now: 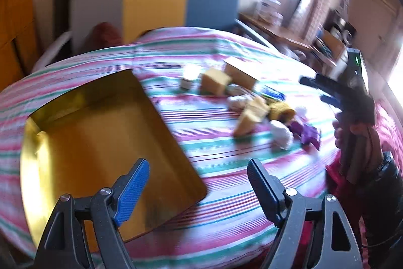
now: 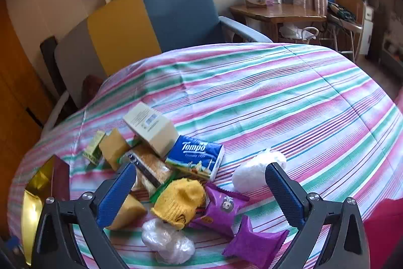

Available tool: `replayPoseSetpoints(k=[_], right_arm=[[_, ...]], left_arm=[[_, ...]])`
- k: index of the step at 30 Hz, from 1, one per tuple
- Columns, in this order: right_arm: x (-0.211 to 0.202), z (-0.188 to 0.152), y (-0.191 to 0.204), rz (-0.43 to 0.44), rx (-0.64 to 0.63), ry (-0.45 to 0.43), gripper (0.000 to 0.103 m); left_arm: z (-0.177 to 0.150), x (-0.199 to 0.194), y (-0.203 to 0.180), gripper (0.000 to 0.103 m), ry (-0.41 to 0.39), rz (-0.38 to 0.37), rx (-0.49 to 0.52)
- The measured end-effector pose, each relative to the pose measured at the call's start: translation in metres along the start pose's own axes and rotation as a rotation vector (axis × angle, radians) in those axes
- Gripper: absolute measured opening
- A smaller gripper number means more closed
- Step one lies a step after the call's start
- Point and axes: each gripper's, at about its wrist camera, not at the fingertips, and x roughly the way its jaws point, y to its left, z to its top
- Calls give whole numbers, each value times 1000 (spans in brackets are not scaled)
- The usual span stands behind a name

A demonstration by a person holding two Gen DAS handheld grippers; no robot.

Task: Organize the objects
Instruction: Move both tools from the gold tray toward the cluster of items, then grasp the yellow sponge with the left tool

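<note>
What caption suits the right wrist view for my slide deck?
Open right gripper above a yellow sock, purple packets and Tempo tissues on a striped bedspread.

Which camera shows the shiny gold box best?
The left wrist view. There the shiny gold square box lies open and nearly whole on the striped bedcover, showing its empty inside. The right wrist view catches only a sliver of it at the left edge, behind the gripper.

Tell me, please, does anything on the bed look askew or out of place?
Yes: the items lie jumbled in a heap on the bedspread, boxes tilted and overlapping, while the gold tray beside them holds nothing visible.
</note>
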Motion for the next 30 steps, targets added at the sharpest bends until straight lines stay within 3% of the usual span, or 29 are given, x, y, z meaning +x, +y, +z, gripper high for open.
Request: replayPoseSetpoints(k=[5,11,21,24,30], right_arm=[[-4,-1,-3,74,54,14,103],[-5,-2,-5,99,73,19,103],[2,-1,-12,116,97,51,103],[1,0,-14,123,108,44,103],[3,0,-15,129,118,48,103]], left_arm=[[20,28,-35,81,23,-40,88],[38,68,-60,81,64,-83,188],[48,120,-76,81,160,-113,164],[52,135,-80,82,193,-95,185],[60,159,-85,81,182,-26,222]])
